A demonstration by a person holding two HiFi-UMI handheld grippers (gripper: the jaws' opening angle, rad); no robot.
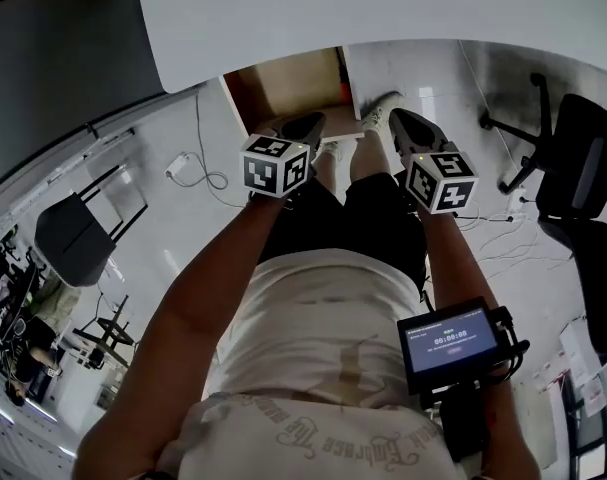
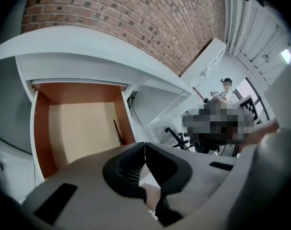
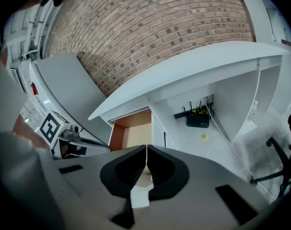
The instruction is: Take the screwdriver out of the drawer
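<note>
Left tool (image 2: pixel 145 145) and right tool (image 3: pixel 146 150) are both closed, each with its dark ribbed jaws pressed together and nothing between them. The person holds them side by side, near each other, in front of the open drawer (image 2: pixel 42 128) that juts out beneath the smooth white worktop (image 2: pixel 87 47).

The drawer is a box with reddish-brown walls and a pale, flat wooden floor. The screwdriver (image 2: pixel 118 131) lies inside it, tight along the right edge: a slim, dark, straight rod whose long axis runs from the drawer's back toward its open front. The end nearer the front looks a little thicker, though it is too small to be sure.

A rough brick wall (image 2: pixel 135 13) rises behind the worktop, and a black router (image 3: pixel 197 120) sits under it.
</note>
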